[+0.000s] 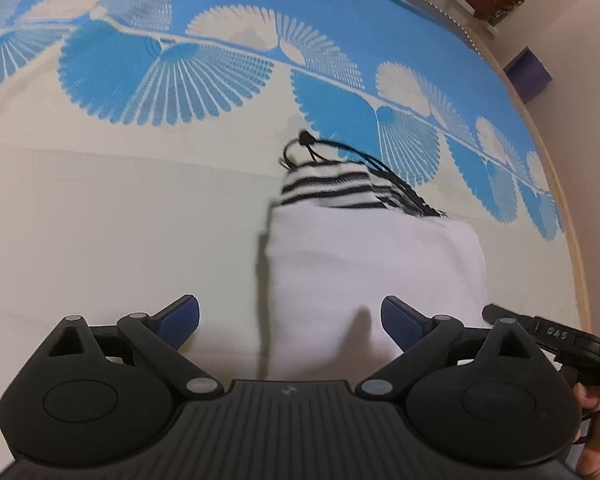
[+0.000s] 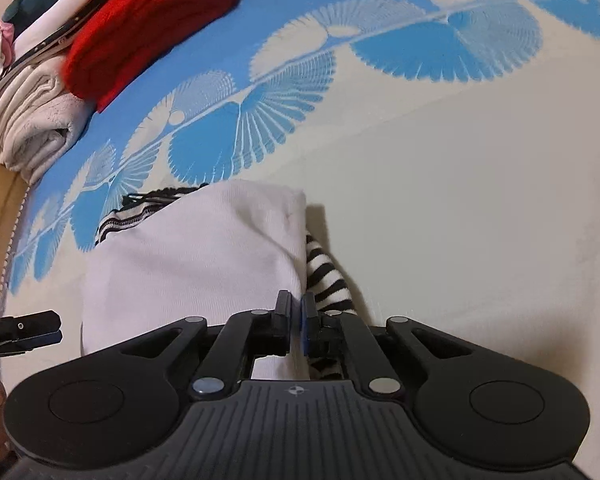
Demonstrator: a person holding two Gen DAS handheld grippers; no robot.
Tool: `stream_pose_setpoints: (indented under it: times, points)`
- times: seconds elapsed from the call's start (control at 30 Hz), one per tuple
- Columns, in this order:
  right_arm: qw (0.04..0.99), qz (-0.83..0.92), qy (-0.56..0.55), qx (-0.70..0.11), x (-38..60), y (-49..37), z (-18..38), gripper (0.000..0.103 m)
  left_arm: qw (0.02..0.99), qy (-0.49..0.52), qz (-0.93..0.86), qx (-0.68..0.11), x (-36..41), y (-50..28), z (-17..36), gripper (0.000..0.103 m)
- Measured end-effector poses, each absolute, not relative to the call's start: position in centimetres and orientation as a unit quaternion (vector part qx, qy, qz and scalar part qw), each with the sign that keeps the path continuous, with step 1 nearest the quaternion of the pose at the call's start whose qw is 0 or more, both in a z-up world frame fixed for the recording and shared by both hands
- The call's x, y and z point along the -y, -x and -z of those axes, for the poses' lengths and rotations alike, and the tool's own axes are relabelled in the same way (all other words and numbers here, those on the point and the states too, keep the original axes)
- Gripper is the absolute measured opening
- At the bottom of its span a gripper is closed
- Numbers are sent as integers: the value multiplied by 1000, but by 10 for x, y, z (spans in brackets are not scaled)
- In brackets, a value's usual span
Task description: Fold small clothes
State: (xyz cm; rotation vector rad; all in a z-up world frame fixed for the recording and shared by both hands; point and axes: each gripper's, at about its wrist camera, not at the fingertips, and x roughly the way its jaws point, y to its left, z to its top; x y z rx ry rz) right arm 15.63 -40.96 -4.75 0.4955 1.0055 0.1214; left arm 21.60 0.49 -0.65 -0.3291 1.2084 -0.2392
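Observation:
A small white garment (image 1: pixel 372 264) with black-and-white striped parts (image 1: pixel 328 184) lies folded on the blue and cream bedsheet (image 1: pixel 100 220). A black cord with a toggle (image 1: pixel 306 138) sticks out at its far end. My left gripper (image 1: pixel 292 320) hovers open over the garment's near left edge, with nothing pinched between its blue pads (image 1: pixel 400 318). In the right wrist view the same garment (image 2: pixel 188 264) shows a striped sleeve (image 2: pixel 328 276) along its right side. My right gripper (image 2: pixel 296 316) is shut on the garment's near right edge, where white meets stripes.
Folded clothes are stacked at the far corner: a red one (image 2: pixel 148 20) and white ones (image 2: pixel 32 132). The bed's wooden edge (image 1: pixel 572 240) runs along the right. A purple box (image 1: pixel 528 72) stands beyond it. A hand (image 1: pixel 596 440) shows at the lower right.

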Motion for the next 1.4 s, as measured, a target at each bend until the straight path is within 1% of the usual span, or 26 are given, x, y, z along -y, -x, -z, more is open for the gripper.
stream_pose_setpoints:
  times: [0.03,0.07,0.1,0.13,0.2,0.27,0.33,0.43,0.5,0.53,0.57,0.6,0.63,0.67,0.7,0.73,0.8,0.9,0.97,1.03,1.1,1.13,1.23,1.33,1.37,1.4]
  points:
    - [846,-55,-253,-467,416,-156,46,25,800,158,112,-567,-3,-218,10,99]
    - [847,-54,-270,-455,422,-155,45,47,797,163,113,-571,-2,-220,13,99]
    - [847,-55,-285,-446,427,-153,43,55,792,171,114,-575,-1,-223,18,99]
    - [845,-60,-293,-444,430,-152,44,60,787,179,113,-579,0,-226,21,99]
    - [833,-78,-301,-458,431,-154,50,61,776,196,107,-590,1,-231,32,99]
    - [813,-93,-305,-487,424,-155,61,67,764,213,100,-600,2,-236,42,100]
    - [798,-98,-297,-515,417,-157,73,68,754,227,99,-608,4,-239,51,100]
    - [793,-88,-294,-526,412,-158,81,71,748,228,110,-613,12,-243,60,100]
    - [789,-83,-305,-527,414,-158,83,69,754,221,117,-608,17,-244,61,99]
    - [788,-81,-311,-525,414,-158,83,59,757,219,120,-604,19,-245,60,91]
    - [786,-83,-319,-523,413,-157,83,42,763,218,128,-595,20,-245,57,82]
    - [785,-86,-327,-520,412,-156,82,36,767,215,133,-589,21,-245,54,74]
    - [786,-89,-330,-515,409,-155,80,26,773,210,132,-584,22,-245,50,62]
    - [792,-88,-323,-511,404,-154,76,19,777,208,129,-580,21,-245,47,55]
    - [797,-87,-315,-508,400,-155,73,17,781,208,127,-576,20,-245,43,45]
    - [801,-86,-312,-504,396,-155,70,13,787,210,124,-567,17,-246,36,40]
    - [809,-81,-319,-487,389,-157,62,10,807,207,121,-540,12,-246,18,37]
    - [827,-94,-328,-447,373,-167,47,8,851,179,116,-480,1,-245,-18,37]
    - [838,-104,-331,-421,358,-173,39,8,867,174,102,-456,-13,-246,-30,38]
    - [847,-109,-331,-401,341,-182,36,8,877,170,63,-445,-30,-249,-34,50]
    - [853,-107,-327,-392,324,-190,37,8,884,167,33,-435,-45,-249,-37,56]
    - [856,-104,-320,-393,317,-195,38,8,881,177,41,-436,-54,-247,-38,57]
    - [861,-82,-298,-403,304,-206,42,7,854,185,101,-476,-56,-244,-31,57]
    - [854,-42,-286,-433,302,-213,53,7,824,84,112,-549,-39,-241,-3,58]
    - [850,-31,-286,-442,302,-213,57,7,814,49,103,-569,-34,-240,10,63]
    - [847,-24,-284,-448,302,-213,59,7,806,29,96,-583,-32,-240,19,73]
